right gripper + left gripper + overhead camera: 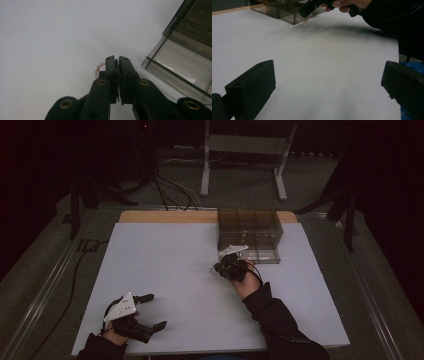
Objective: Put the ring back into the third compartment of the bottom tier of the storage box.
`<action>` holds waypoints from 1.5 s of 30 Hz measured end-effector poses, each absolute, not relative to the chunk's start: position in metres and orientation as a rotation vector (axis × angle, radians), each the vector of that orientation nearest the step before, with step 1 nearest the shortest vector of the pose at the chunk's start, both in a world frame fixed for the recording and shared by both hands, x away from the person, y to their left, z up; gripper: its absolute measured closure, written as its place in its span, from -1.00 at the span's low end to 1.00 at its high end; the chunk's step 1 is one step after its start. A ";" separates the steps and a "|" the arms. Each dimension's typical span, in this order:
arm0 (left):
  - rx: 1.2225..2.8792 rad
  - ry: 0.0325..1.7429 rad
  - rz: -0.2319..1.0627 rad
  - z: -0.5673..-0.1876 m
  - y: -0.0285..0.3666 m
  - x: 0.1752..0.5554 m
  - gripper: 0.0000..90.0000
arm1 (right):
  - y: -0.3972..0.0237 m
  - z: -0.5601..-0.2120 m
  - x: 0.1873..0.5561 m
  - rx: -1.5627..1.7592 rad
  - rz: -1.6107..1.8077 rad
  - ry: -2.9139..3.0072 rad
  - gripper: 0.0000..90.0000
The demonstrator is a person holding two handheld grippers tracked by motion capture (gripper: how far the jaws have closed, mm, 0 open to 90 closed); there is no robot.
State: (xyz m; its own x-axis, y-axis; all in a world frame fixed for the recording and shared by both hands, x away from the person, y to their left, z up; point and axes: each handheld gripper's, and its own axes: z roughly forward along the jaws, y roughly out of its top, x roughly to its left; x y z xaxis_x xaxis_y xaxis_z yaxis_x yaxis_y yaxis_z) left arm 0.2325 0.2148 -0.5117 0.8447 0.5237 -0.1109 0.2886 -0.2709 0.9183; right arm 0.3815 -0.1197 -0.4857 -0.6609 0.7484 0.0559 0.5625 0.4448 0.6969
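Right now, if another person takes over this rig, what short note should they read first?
Right gripper: jaws shut on a pink bead bracelet, held above the white table beside the smoky clear organizer box.
Left gripper: jaws open, holding nothing, near the table's front-left edge.
Done: bracelet is picked up.
Left: probably place it into the box; which compartment I cannot tell.

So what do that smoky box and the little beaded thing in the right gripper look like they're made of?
The box looks like tinted clear plastic, perhaps acrylic: you see through its glossy walls to the dividers inside. The beaded string, pinched in the shut right gripper, shows small pale pink beads, glass or stone by their sheen, with one gold-coloured bead, maybe metal.
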 end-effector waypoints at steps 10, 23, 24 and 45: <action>1.871 0.611 0.256 -0.512 0.215 0.232 -0.99 | -0.128 -0.478 0.381 1.147 1.039 2.433 0.93; 1.869 0.611 0.253 -0.512 0.214 0.233 -0.99 | -0.138 -0.467 0.380 1.152 1.042 2.413 0.93; 1.868 0.612 0.254 -0.512 0.214 0.233 -0.99 | -0.139 -0.467 0.380 1.153 1.041 2.411 0.93; 1.873 0.607 0.256 -0.511 0.214 0.233 -0.99 | -0.163 -0.451 0.383 1.191 1.051 2.358 0.93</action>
